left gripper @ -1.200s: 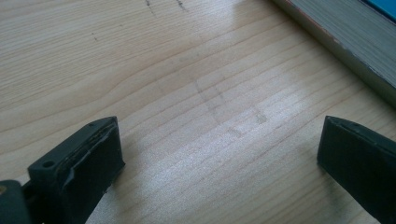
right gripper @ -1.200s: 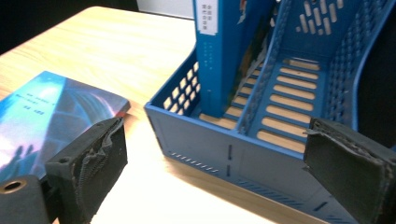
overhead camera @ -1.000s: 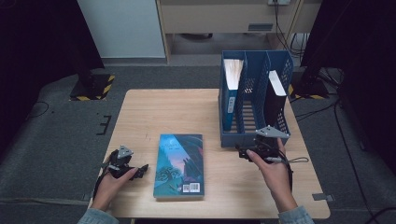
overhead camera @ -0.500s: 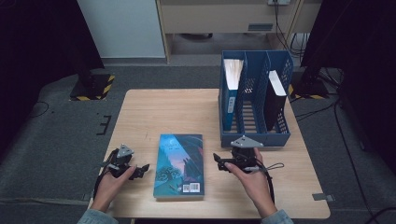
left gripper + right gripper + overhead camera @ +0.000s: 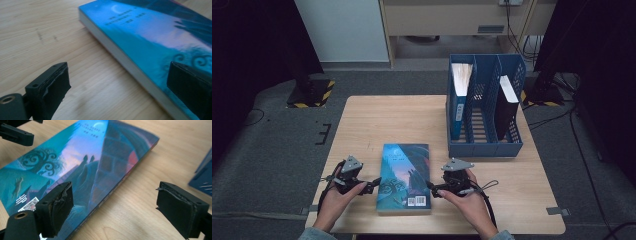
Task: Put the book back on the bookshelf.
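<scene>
Jaws apart — flat glossy book (image 5: 404, 176)

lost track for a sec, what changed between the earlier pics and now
The right gripper left the file rack and came down to the book's right edge, jaws closing a little, nothing gripped. The left gripper edged toward the book's left side. Book, rack and its two folders stayed put.

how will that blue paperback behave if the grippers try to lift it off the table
The paperback looks thick, so probably fairly heavy and only slightly bendy. It lies flat on the table, so jaws likely must catch an edge. Its cover looks glossy in the right gripper view, so it may slip.
</scene>
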A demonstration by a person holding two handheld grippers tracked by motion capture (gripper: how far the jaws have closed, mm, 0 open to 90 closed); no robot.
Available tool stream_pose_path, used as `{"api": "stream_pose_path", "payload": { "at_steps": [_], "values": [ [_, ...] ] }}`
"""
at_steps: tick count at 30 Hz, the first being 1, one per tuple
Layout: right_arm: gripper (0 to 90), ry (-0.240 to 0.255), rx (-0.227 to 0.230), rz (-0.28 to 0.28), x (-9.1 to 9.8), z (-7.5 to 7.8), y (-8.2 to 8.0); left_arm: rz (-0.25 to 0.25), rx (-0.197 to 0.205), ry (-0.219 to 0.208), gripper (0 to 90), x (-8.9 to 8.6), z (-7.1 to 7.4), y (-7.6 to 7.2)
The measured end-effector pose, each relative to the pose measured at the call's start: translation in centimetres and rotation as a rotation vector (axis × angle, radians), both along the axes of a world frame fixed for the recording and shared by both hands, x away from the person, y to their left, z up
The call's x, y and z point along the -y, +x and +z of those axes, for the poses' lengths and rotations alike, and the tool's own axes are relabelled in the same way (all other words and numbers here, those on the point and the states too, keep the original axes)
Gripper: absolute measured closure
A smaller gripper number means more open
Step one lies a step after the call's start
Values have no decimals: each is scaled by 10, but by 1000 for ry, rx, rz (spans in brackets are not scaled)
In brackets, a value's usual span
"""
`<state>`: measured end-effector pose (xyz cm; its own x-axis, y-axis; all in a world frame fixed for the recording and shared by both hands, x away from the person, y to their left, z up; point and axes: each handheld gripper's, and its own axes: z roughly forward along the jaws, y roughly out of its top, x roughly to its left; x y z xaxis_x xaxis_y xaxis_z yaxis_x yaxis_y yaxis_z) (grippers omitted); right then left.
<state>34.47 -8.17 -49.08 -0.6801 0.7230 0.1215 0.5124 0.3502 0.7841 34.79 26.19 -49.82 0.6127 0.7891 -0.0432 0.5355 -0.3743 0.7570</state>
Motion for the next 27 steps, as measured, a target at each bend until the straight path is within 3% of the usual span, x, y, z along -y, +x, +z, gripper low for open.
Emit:
{"api": "stream_pose_path", "payload": {
  "at_steps": [4,6,7,13,20,27],
  "values": [
    [141,2,-23,21,-7,-8,-1,-21,-1,-57,59,21,4,-5],
    [138,9,-35,35,-10,-10,-2,-26,2,-59,80,26,4,-6],
    [136,9,-41,41,-11,-10,-2,-48,12,-26,88,35,2,-7],
    [119,-3,-68,64,-17,-18,-3,-20,-15,-37,90,30,-3,-3],
    [110,-11,-87,73,-23,-23,-3,-53,-29,-7,90,39,-8,-3],
    [98,6,-111,82,-25,-26,-2,-55,-37,-9,87,40,-10,-3]
  ]
}}
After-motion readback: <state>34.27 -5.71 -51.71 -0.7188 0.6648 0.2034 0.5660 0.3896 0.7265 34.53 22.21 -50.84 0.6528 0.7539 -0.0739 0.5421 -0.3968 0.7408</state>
